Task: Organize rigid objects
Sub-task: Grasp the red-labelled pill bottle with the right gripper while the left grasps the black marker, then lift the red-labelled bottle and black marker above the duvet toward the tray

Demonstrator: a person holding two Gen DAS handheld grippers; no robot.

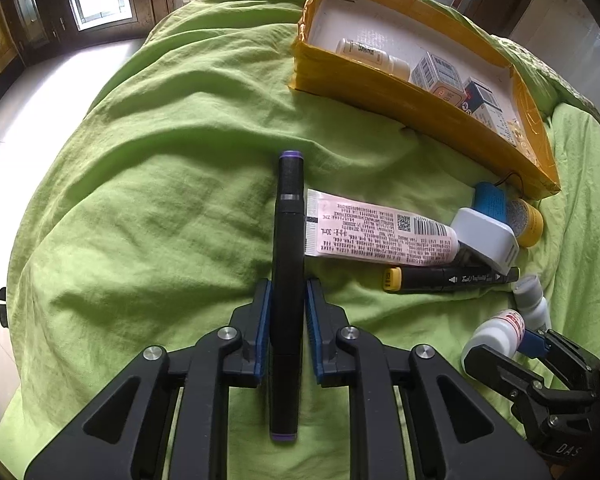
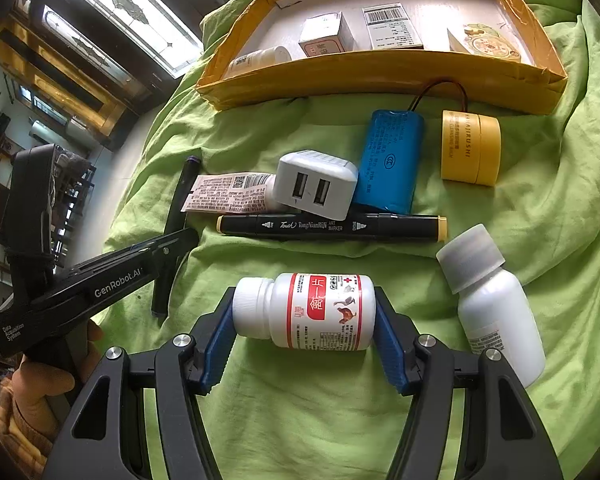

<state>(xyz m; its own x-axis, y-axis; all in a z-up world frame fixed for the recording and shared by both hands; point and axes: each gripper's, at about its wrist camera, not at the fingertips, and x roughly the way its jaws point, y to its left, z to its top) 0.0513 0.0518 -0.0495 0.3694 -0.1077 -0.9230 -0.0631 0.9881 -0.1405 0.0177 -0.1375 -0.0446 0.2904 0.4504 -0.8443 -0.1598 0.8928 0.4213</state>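
My left gripper [image 1: 287, 292] is shut on a black marker with purple ends [image 1: 289, 216], gripped at mid-length and lying along the fingers over the green sheet. The right wrist view shows this gripper [image 2: 178, 242] at the left, in a person's hand, with the marker [image 2: 180, 196] in it. My right gripper [image 2: 305, 296] is shut on a white pill bottle with a red label [image 2: 320, 312]; one pad presses on its cap, the other on its base. That bottle [image 1: 496, 332] and the right gripper [image 1: 504, 346] also show in the left wrist view, lower right.
A yellow cardboard box [image 2: 380, 76] at the back holds small cartons and a white bottle. In front of it lie a pink tube [image 2: 228, 192], USB charger [image 2: 316, 184], blue battery pack [image 2: 392, 160], yellow jar [image 2: 470, 148], yellow-ended marker [image 2: 332, 226] and grey-capped bottle [image 2: 492, 304].
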